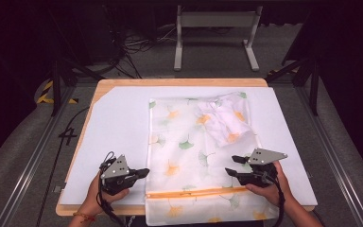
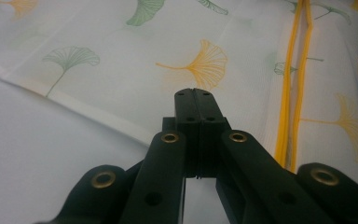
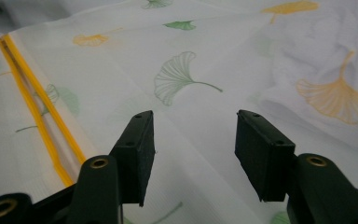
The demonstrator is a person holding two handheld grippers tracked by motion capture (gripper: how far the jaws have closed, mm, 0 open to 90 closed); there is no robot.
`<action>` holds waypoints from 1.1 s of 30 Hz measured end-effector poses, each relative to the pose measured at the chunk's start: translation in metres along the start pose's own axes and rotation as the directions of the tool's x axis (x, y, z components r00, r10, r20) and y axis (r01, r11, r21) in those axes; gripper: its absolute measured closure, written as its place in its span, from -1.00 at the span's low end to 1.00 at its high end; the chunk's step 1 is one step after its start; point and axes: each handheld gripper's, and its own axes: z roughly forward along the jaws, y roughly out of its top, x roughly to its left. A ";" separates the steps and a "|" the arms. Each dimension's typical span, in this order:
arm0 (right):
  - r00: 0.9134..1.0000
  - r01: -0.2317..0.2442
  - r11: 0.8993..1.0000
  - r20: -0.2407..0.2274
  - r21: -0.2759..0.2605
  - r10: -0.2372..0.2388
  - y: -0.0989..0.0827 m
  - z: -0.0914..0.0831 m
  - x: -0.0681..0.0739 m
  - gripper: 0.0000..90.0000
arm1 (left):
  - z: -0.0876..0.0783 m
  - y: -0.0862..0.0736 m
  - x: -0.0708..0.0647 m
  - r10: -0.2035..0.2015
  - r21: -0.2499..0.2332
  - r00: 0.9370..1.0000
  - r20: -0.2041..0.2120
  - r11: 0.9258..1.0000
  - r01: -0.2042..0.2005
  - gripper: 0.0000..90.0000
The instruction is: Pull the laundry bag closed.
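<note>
A sheer white bag [image 1: 189, 146] printed with orange and green ginkgo leaves lies flat on the white sheet [image 1: 118, 127]. Its orange zipper [image 1: 194, 192] runs across near the front edge. A crumpled white garment [image 1: 224, 118] sits inside at the far right corner. My left gripper [image 1: 146, 171] is at the bag's left edge with its jaws pressed together and nothing between them; in the left gripper view its tips [image 2: 194, 93] hover over the bag's hem, the zipper [image 2: 291, 93] to the right. My right gripper [image 1: 230, 165] stands open over the bag's right side, its jaws [image 3: 193, 130] apart above the fabric, the zipper [image 3: 32, 93] to the left.
The white sheet covers a wooden table [image 1: 179, 82]. The bag's front end hangs over the near table edge. Beyond the table stand a grey metal frame [image 1: 215, 28] and loose cables [image 1: 127, 52] on the floor. Bare sheet lies to the left of the bag.
</note>
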 end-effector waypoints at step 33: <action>0.856 0.363 0.932 -0.394 -0.004 -0.335 0.083 0.124 0.151 0.65 | 0.035 0.000 0.009 0.008 0.150 0.998 0.058 0.989 -0.016 1.00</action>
